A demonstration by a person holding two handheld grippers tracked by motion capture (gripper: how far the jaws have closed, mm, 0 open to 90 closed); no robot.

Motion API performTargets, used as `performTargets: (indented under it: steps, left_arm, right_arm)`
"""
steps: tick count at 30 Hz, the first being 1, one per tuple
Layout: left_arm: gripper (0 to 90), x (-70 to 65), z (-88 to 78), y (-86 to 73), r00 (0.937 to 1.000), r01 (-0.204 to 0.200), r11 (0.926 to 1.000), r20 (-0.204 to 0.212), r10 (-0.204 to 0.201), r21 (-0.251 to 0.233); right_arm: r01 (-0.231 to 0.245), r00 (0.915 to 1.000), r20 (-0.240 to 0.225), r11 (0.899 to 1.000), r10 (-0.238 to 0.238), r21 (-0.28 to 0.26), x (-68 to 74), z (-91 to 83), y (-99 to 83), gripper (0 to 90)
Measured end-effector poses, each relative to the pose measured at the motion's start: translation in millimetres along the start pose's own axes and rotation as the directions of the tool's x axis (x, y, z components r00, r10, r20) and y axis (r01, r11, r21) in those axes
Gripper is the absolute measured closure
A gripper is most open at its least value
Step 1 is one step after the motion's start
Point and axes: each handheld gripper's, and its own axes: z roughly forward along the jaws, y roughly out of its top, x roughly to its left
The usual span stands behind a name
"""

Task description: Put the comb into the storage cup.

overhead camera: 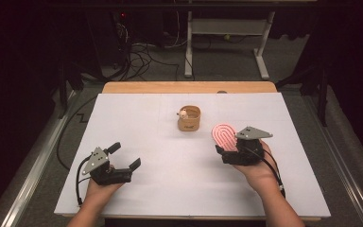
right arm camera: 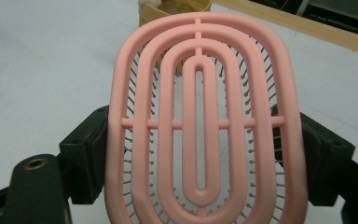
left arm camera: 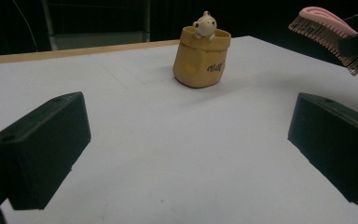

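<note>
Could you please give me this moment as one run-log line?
right gripper: shut on pink brush, held above table | left gripper: open, empty | tan pouch: upright mid-table, apart from both

A tan, soft-sided pouch-shaped pot (overhead camera: pixel 189 118) stands on the white sheet-covered table (overhead camera: pixel 170 156), toward its far edge and near the middle. A small cream animal figurine (overhead camera: pixel 183 113) sits inside the pot, at its left rim. Nearer than the pot and to its right, the pink oval vented hairbrush (overhead camera: pixel 225 135) sits between the jaws of the right gripper (overhead camera: pixel 231 152). The left gripper (overhead camera: pixel 123 158) rests well to the pot's left and nearer, jaws spread.
</note>
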Motion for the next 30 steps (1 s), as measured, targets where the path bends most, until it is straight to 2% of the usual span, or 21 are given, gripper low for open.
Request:
performTargets:
  steps: [8,18,23,30]
  left_arm:
    - [0.0,-0.1,-0.5,0.1,1.0,-0.001,1.0,0.0,0.001,0.0]
    - [0.0,-1.5,-0.1,0.2,1.0,0.0,1.0,0.005,0.0,0.003]
    - [0.0,-2.0,-0.5,0.5,1.0,-0.001,1.0,0.005,0.001,-0.003]
    - [0.0,-1.8,-0.3,0.4,1.0,-0.001,1.0,0.006,0.001,-0.001]
  right_arm:
    - [-0.008,0.9998,0.016,0.998,0.009,-0.06,0.9,-0.5,-0.4,20.5]
    - [0.007,0.9994,0.034,0.993,-0.003,-0.119,5.4,-3.3,0.4,20.5]
    - [0.007,0.9991,0.042,0.988,0.0,-0.157,6.2,-4.3,0.8,20.5]
    - [0.005,0.9987,0.05,0.974,0.007,-0.226,8.1,-4.7,1.9,20.5]
